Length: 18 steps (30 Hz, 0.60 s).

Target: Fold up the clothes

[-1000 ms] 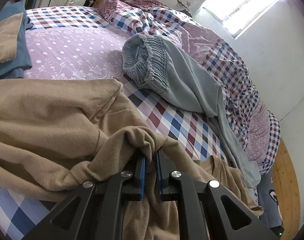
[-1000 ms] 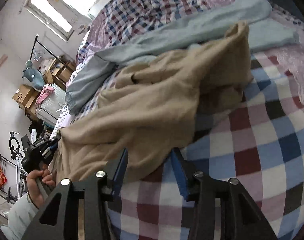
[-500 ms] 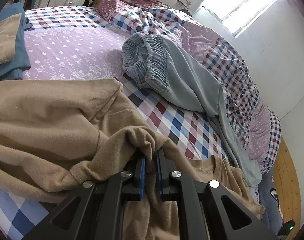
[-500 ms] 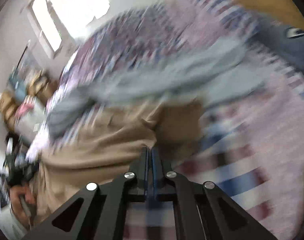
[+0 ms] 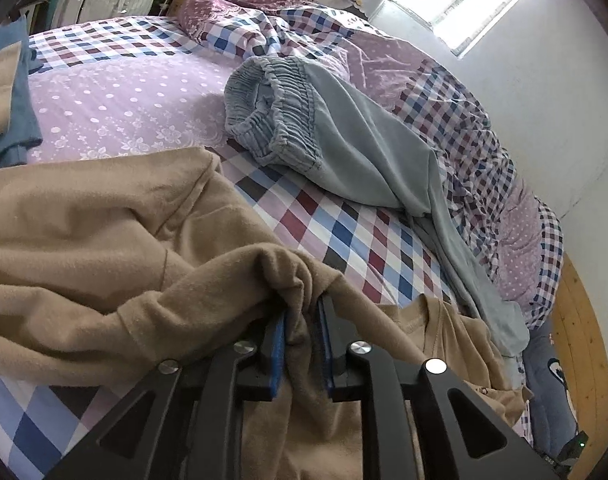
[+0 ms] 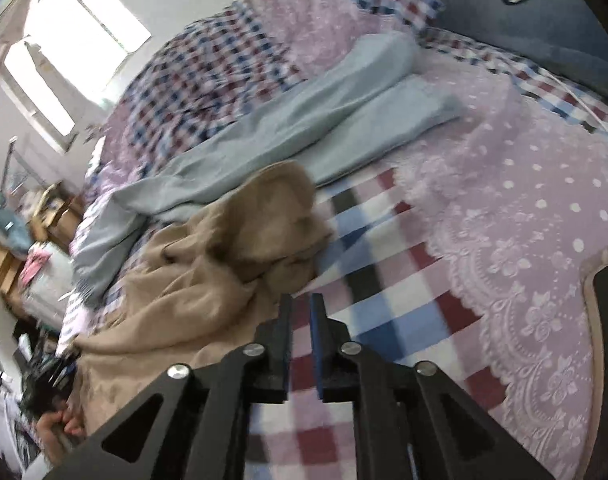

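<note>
**Tan Garment Pinched in Left Tongs, Right Tongs Bare**

Tan fleece filled the near field of the left wrist view, where the left tongs (image 5: pixel 302 330) were closed on a bunched fold of the tan garment (image 5: pixel 104 240). The cloth rose between the blue pads (image 5: pixel 279 356) and spilled down on both sides of them, spreading to the left across the bed (image 5: pixel 124 92) and trailing back beneath the tongs.

Beyond the left tongs and to their right lay the grey-blue trousers (image 5: pixel 343 136), the gathered waistband facing the camera and the legs running away toward the bed's far edge. Far to the left of the tongs, a blue folded item (image 5: pixel 20 120) sat at the frame's edge.

In the right wrist view, the right tongs (image 6: pixel 300 316) stood narrowed to a thin gap with nothing between them, above the checked bedding. The tan garment (image 6: pixel 208 280) lay crumpled just ahead and to their left, apart from the tips. The trousers (image 6: pixel 304 128) stretched farther ahead, partly under the tan heap.
</note>
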{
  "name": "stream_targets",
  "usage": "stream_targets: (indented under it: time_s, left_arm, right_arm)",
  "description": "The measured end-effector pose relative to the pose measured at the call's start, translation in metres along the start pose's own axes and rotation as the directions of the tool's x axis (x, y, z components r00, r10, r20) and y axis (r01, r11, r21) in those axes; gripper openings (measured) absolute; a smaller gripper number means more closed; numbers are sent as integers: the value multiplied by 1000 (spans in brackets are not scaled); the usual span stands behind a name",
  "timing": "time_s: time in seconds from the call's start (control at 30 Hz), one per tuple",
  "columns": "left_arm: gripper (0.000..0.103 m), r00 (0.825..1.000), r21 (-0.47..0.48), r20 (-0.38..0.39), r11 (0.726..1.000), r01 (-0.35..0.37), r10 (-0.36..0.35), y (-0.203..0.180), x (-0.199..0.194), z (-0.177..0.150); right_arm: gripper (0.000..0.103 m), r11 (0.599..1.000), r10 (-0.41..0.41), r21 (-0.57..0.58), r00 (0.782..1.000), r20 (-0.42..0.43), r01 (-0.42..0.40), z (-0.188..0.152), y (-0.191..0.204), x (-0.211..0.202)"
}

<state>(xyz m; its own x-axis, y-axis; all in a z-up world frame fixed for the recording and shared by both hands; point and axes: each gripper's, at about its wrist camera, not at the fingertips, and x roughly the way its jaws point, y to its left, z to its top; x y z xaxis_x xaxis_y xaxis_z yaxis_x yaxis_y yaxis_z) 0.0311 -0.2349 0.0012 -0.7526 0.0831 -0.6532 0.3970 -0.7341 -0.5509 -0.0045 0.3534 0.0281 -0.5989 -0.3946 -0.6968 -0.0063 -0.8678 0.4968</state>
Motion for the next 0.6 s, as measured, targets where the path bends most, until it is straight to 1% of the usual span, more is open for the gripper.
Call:
stream_targets:
  time_s: [0.03,0.07,0.13,0.2,0.23,0.33,0.47,0.57,0.6]
  left_arm:
    - [35,1000,-4,-5,1000,18,-18,0,-1,0]
    - [42,999,-11,-8,999,39,-39,0,-4,-1]
    - [67,997,-23,-7,996,82,-82,-1,-10,-2]
    - [76,995,-19,-8,994,104,-104,-2,-18,-6]
    - [78,993,-16,-8,993,114,-114,-2,-21,-7]
    - [79,989,-8,-27,990,144,-144,-2,-35,-15]
    - [79,984,2,-37,985,172,-172,5,-57,-25]
    - [79,981,9,-43,982,189,-188,15,-77,-33]
    - [79,980,10,-48,981,196,-195,20,-84,-37]
  right_arm:
    - [30,1000,18,-15,1000,-13,-18,-5,2,-3]
    - [32,999,23,-36,999,-23,-24,-12,7,-7]
    - [34,996,29,-79,999,-43,-32,-25,15,-14]
    - [34,993,49,-105,997,-67,-56,-43,20,-25]
    - [34,991,59,-117,995,-80,-68,-52,22,-30]
    - [34,985,72,-146,990,-118,-90,-84,25,-50]
    - [34,985,93,-127,980,-175,-117,-124,18,-72]
    - [34,986,81,-127,979,-188,-106,-147,14,-85]
    - [33,987,75,-127,980,-186,-100,-152,13,-89]
